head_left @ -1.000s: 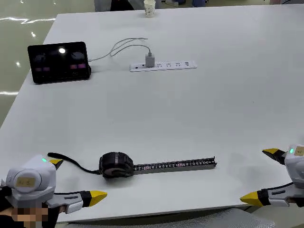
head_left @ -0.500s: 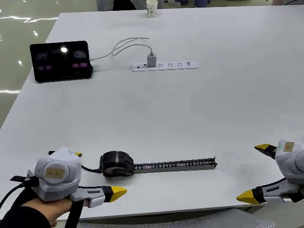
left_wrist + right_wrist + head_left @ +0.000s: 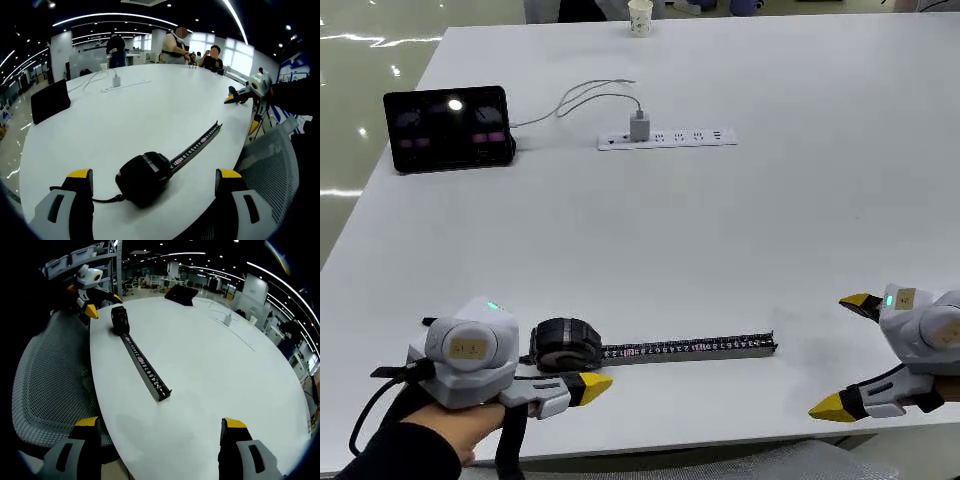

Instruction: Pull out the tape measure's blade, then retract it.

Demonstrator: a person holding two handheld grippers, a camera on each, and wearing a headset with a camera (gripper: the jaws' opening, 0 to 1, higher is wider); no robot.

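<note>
White tabletop (image 3: 740, 230) carries the work area. I read the station as follows.

Task object: the tape measure (image 3: 563, 346) lies near the front edge of the table, toward the left in the head view. Its case (image 3: 142, 179) is black and rounded. The blade (image 3: 690, 348) is drawn out and lies flat on the surface, running from the case toward the right. It is dark, with pale numerals and a few red marks. The blade tip (image 3: 772, 344) rests on the table, touched by neither tool. A thin black cord (image 3: 102, 200) trails from the back of the case.

Left gripper (image 3: 154, 176): jaws spread wide, one yellow-tipped jaw on each side of the case, which sits in the gap between them. In the left gripper view neither jaw touches the case. In the head view the near jaw runs just beside the case, along its front.

Right gripper (image 3: 841, 354): jaws spread wide, holding nothing. It is at the front right of the table, beyond the blade tip and apart from it. In the right gripper view the blade tip is the nearest part of the tape.

Surroundings, far half of the table:
- a dark tablet (image 3: 448, 128)
- a white power strip (image 3: 666, 138) with a charger (image 3: 639, 126) plugged in
- a pale cable (image 3: 580, 98) looping toward the tablet
- a paper cup (image 3: 640, 16) at the far edge

A grey mesh chair (image 3: 50, 385) sits below the front edge.
</note>
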